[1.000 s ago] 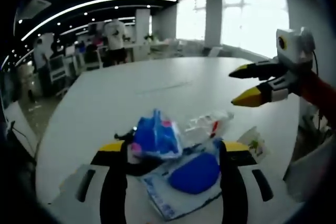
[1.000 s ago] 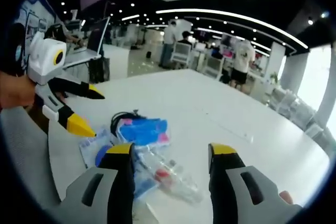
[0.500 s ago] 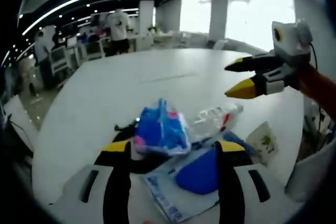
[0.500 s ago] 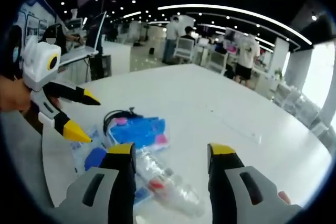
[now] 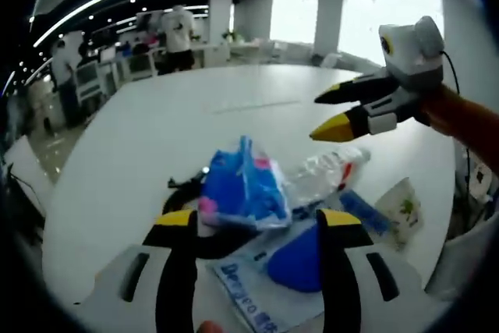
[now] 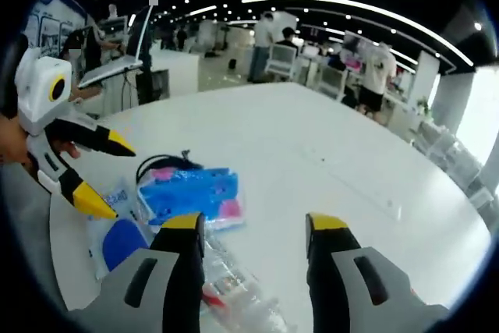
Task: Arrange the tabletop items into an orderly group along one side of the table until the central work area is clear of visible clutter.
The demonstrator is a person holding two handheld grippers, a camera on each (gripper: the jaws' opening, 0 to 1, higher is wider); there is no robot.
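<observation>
Two grippers are seen spread open, nothing held: left gripper [image 5: 253, 228], right gripper [image 6: 253, 228]. A blue packet [image 5: 238, 189] lies between the left jaws at 12 o'clock, touching a clear plastic bottle [image 5: 323, 173] at 2 o'clock on the white table [image 5: 156, 130]. Contents can't be told. Writing on a flat pouch [image 5: 253, 302] is unreadable.

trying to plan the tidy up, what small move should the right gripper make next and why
Probably ease the right gripper down onto the clear bottle, which lies on the table between its open jaws. The blue pack, cable and flat packet sit in a loose pile beside it, and both grippers are empty.
</observation>
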